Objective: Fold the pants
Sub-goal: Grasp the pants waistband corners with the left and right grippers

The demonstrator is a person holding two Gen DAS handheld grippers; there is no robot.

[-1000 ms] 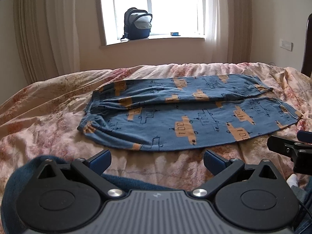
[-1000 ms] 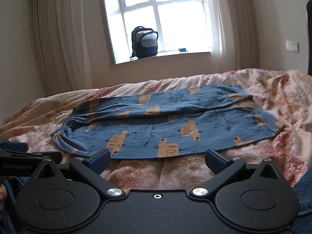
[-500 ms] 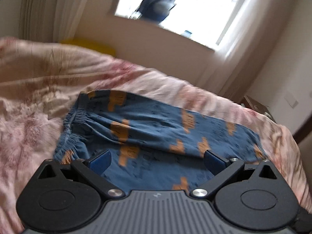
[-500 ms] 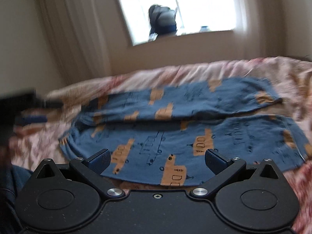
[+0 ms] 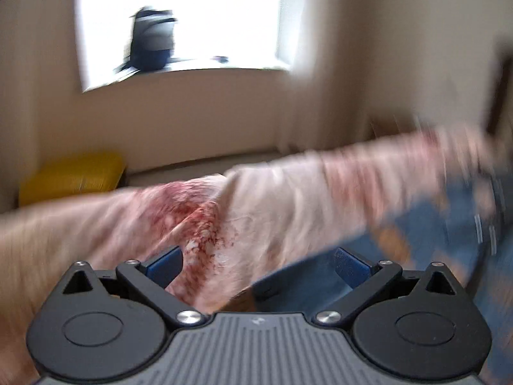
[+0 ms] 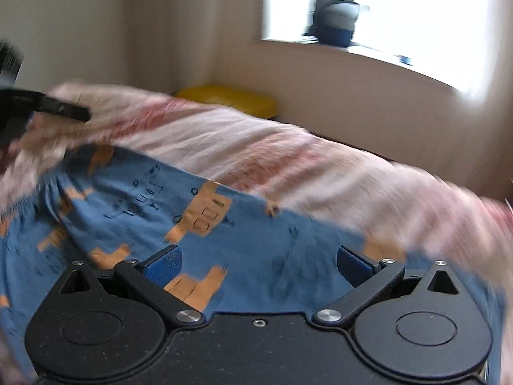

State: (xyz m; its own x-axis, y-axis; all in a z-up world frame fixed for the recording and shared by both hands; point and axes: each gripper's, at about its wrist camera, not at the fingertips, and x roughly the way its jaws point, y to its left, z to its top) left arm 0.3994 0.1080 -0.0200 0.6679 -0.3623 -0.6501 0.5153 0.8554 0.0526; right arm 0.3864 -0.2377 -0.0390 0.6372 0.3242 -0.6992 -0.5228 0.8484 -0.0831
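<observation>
The blue pants (image 6: 250, 224) with orange truck prints lie flat on the pink floral bedspread (image 6: 256, 147). My right gripper (image 6: 258, 264) is open and empty, hovering low over the pants. My left gripper (image 5: 258, 264) is open and empty over the bedspread (image 5: 288, 199) at the pants' far edge; the blue cloth (image 5: 449, 224) shows blurred on the right of that view. The left gripper's body (image 6: 38, 106) shows at the left edge of the right wrist view, beyond the waistband end.
A yellow box (image 5: 70, 176) stands on the floor past the bed, also in the right wrist view (image 6: 231, 99). A dark backpack (image 6: 336, 22) sits on the window sill. The wall runs behind the bed. Both views are motion-blurred.
Both grippers have swung forward and low over the bed. The left one moved past the waistband toward the far bed edge; the right one moved in over the pants. Both stay open.
</observation>
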